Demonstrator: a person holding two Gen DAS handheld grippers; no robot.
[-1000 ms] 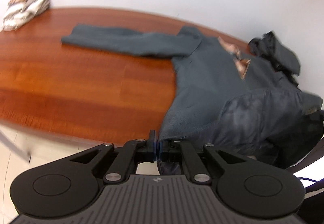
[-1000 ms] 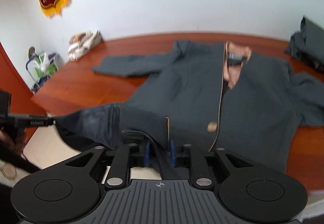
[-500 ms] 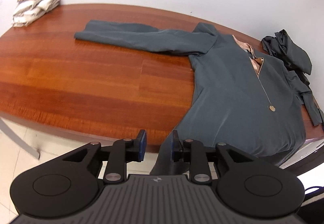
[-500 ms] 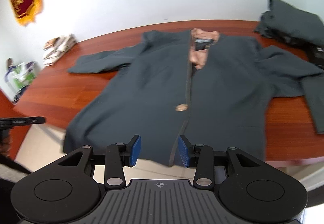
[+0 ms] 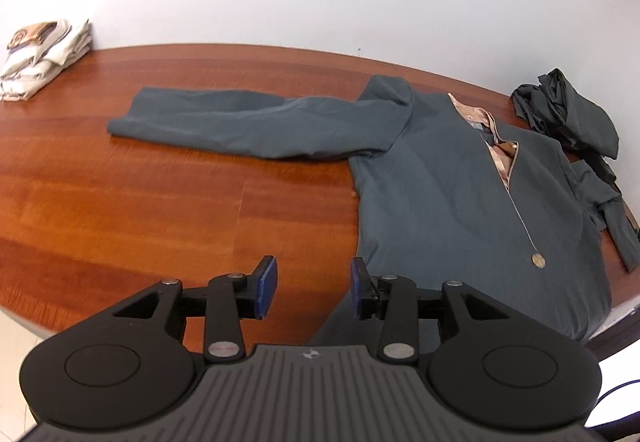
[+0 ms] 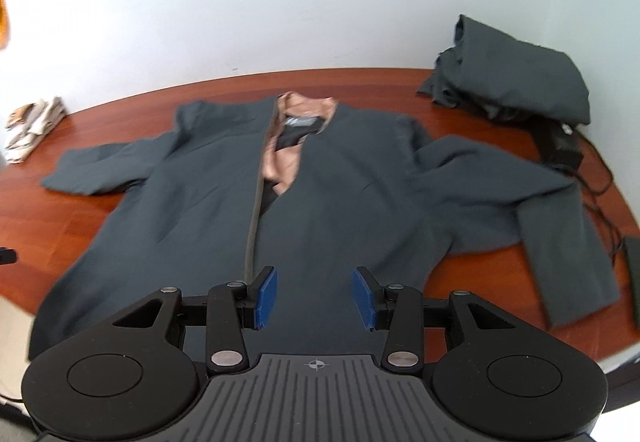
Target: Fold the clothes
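One dark grey jacket [image 6: 340,210] lies flat and face up on the wooden table [image 5: 120,210], its long axis running from the collar at the wall side to the hem, which hangs over the near edge; both sleeves extend sideways, the one in the left wrist view straight, the other bent. The left gripper [image 5: 313,288] has its jaws opening, with nothing between them, above the table edge beside the hem; the right gripper [image 6: 316,297] has its jaws spread and empty above the jacket front. Also on the table are one crumpled dark garment [image 6: 516,78] and one folded light-coloured pile [image 5: 40,54].
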